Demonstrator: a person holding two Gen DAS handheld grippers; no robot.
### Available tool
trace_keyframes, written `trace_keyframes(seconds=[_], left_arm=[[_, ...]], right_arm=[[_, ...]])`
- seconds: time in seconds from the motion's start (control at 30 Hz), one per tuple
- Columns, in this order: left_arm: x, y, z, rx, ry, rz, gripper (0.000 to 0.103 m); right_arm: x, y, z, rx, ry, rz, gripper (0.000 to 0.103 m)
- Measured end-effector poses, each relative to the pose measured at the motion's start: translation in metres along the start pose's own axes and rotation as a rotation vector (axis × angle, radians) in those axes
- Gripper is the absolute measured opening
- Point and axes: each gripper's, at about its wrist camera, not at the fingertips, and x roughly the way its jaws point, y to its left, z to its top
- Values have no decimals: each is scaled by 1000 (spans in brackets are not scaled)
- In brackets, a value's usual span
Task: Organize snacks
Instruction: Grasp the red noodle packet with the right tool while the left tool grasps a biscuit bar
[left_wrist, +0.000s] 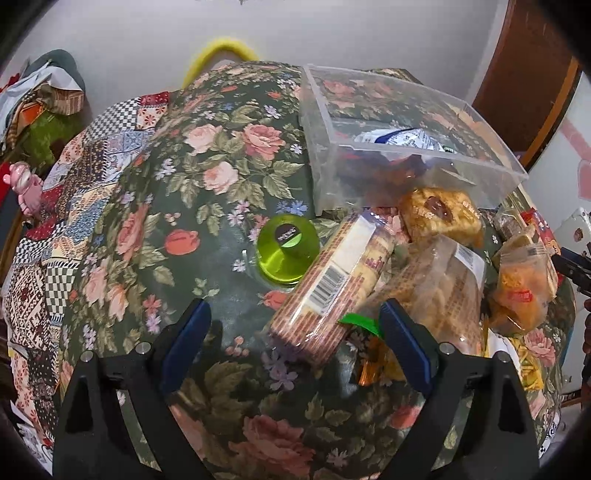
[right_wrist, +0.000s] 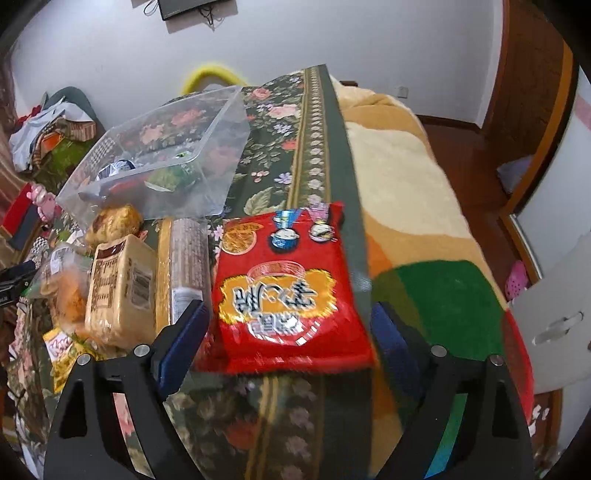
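Right gripper (right_wrist: 286, 328) hovers wide open over the red snack bag (right_wrist: 288, 291), which lies flat on the floral bedspread (right_wrist: 266, 147), its near end between the spread fingers, no contact yet. To grab it cleanly, drop low and pinch the bag's near edge. It's a soft, puffy pack and will likely slip if squeezed mid-body. The clear plastic bin (right_wrist: 166, 155) waits at ten o'clock, a few packets already inside. Left gripper (left_wrist: 295, 332) is open too, empty, poised just short of the long biscuit pack (left_wrist: 332, 288); a green lid (left_wrist: 288, 251) sits at eleven o'clock of it.
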Motion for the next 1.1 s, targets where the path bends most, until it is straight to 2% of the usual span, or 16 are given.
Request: trace_keyframes(seconds=[0.2, 0.3, 0.5, 0.53, 0.63, 0.67, 0.77, 1.1], left_arm=[[24, -14, 7, 50, 34, -10, 93], [41, -22, 7, 70, 79, -15, 89], [44, -21, 7, 39, 46, -54, 80], [43, -20, 7, 39, 43, -54, 75], [40, -23, 8, 48, 39, -78, 50], [38, -26, 7, 54, 41, -82, 47], [33, -33, 4, 84, 28, -47, 46], [-5, -32, -5, 49, -31, -54, 46]], right_arm=[[16, 6, 5, -25, 16, -11, 88], [21, 3, 6, -10, 20, -4, 88], [26, 1, 8, 6, 17, 0, 85], [27, 3, 8, -3, 13, -5, 82], [27, 8, 7, -34, -2, -28, 73], [26, 9, 7, -37, -5, -30, 70], [24, 7, 6, -27, -11, -24, 63], [-3, 8, 5, -20, -60, -2, 62]])
